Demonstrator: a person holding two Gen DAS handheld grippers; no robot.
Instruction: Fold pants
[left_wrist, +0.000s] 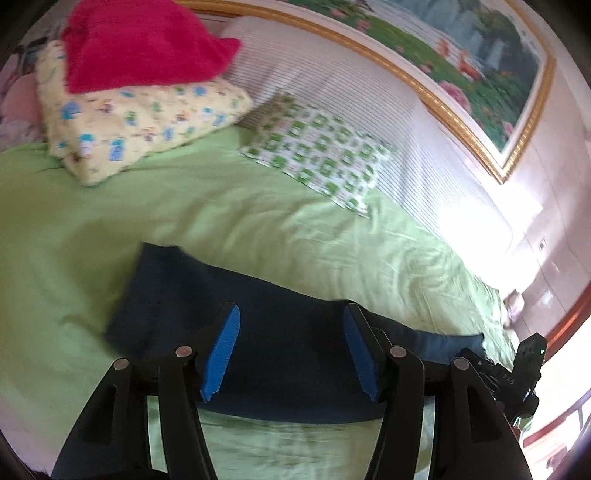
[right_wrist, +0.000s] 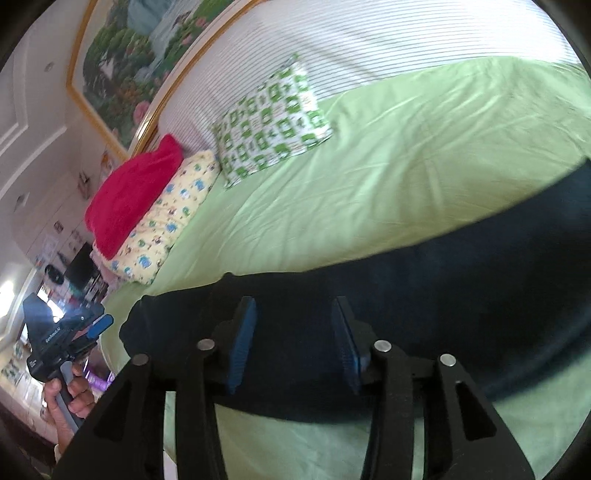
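Dark navy pants (left_wrist: 258, 332) lie flat on the green bed sheet (left_wrist: 184, 214), near the front edge. My left gripper (left_wrist: 291, 350) is open, its blue pads (left_wrist: 221, 354) spread above the pants and holding nothing. In the right wrist view the pants (right_wrist: 443, 295) stretch from lower left to the right edge. My right gripper (right_wrist: 295, 343) is open over them, empty. The left gripper (right_wrist: 74, 332) shows there at far left, held in a hand. The right gripper (left_wrist: 524, 365) shows at the right edge of the left wrist view.
A yellow patterned pillow (left_wrist: 129, 122) with a red towel (left_wrist: 140, 44) on top sits at the bed's head. A green and white pillow (left_wrist: 321, 155) leans on the striped headboard (left_wrist: 369, 92). A framed painting (left_wrist: 461, 55) hangs above.
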